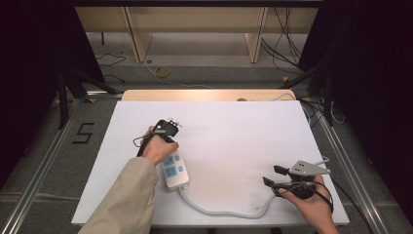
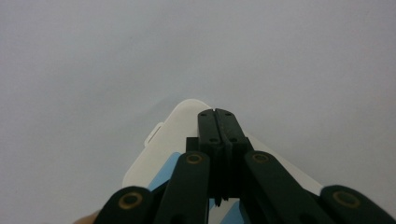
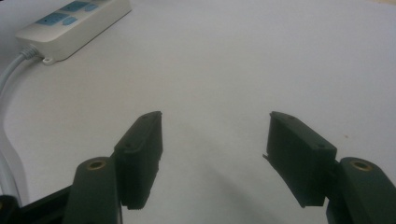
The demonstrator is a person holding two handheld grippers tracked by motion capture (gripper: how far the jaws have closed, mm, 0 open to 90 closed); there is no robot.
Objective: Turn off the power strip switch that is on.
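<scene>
A white power strip with blue sockets lies left of centre on the white tabletop, and its grey cable curls along the front edge towards the right. A hand holds my left gripper over the strip's far end. In the left gripper view that gripper has its jaws pressed together with nothing between them, above the strip. My right gripper rests near the front right corner, pointing left. Its jaws stand wide apart and empty, with the strip and cable farther off.
The white board's wooden back edge borders a grey floor with loose cables and wooden shelf legs. A black "5" is marked on the floor at left. Metal rails run along both sides.
</scene>
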